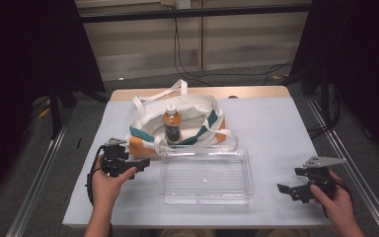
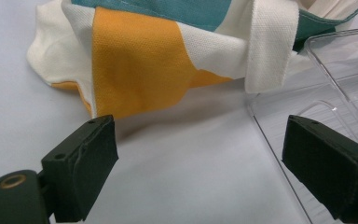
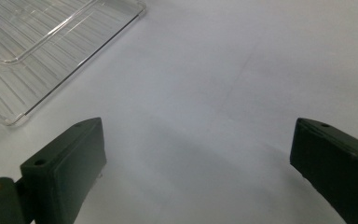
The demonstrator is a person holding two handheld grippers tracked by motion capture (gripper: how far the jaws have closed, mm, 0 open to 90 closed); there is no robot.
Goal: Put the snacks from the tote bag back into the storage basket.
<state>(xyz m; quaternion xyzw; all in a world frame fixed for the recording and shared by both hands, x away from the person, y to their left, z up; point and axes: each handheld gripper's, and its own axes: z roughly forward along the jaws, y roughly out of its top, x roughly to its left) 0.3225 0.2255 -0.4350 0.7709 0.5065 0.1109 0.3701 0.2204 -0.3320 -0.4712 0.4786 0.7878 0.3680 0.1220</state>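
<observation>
Orange bottle (image 1: 172, 125), dark label unreadable, cloth bag (image 1: 143, 129)

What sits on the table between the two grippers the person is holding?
A clear plastic tray, empty, lies between the left gripper and the right gripper, as the high view shows; bare table flanks it.

Bottle (image 1: 172, 125) upright in bag (image 1: 143, 128), tray (image 1: 206, 197) just in front, w/ rims touching.

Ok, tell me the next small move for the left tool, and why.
Probably ease the left tool forward toward the bag. Its jaws stand open with nothing between them, and the bag's orange corner lies just ahead of it in the left gripper view. The bottle stands upright inside the bag, and the tray in front holds nothing.
</observation>
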